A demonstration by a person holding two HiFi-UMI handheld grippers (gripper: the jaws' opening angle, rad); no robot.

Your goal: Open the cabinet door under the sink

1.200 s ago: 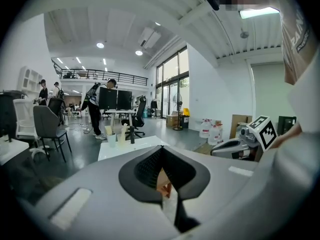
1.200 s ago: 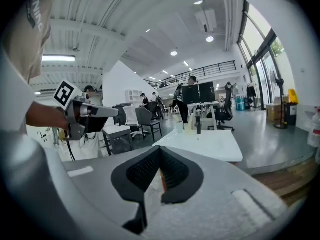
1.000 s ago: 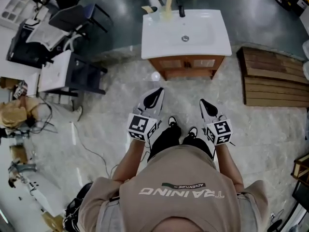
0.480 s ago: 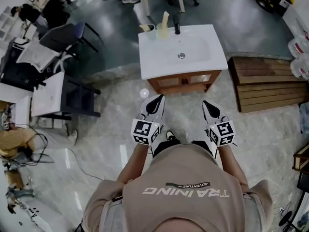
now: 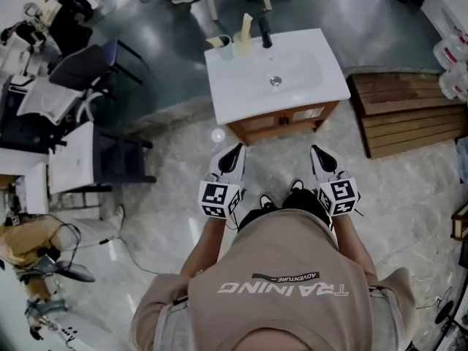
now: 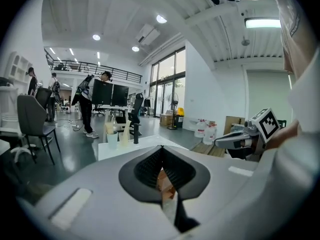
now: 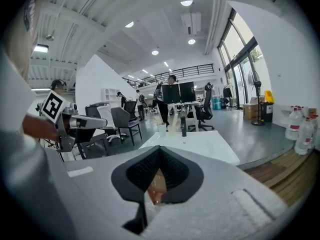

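Note:
The sink vanity stands ahead of me in the head view: a white basin top [image 5: 275, 72] over a wooden cabinet [image 5: 281, 125] with two front doors, both closed. My left gripper [image 5: 232, 154] and right gripper [image 5: 318, 154] are held side by side, pointing at the cabinet front from a short distance away, touching nothing. Both have their jaws together with nothing between them. In the left gripper view the left gripper [image 6: 161, 147] has the cabinet's brown wood [image 6: 164, 183] showing behind its jaws. The right gripper [image 7: 159, 147] shows the same wood [image 7: 157, 184] in its own view.
A black faucet [image 5: 264, 31] and cups [image 5: 224, 46] sit at the basin's back edge. A wooden pallet [image 5: 406, 112] lies to the right of the vanity. Desks and chairs [image 5: 80, 159] crowd the left. A small white ball [image 5: 217, 135] lies on the floor by the cabinet's left corner.
The person has stepped toward the vanity, so both grippers now sit closer to the cabinet front. Both grippers' jaws stay together.

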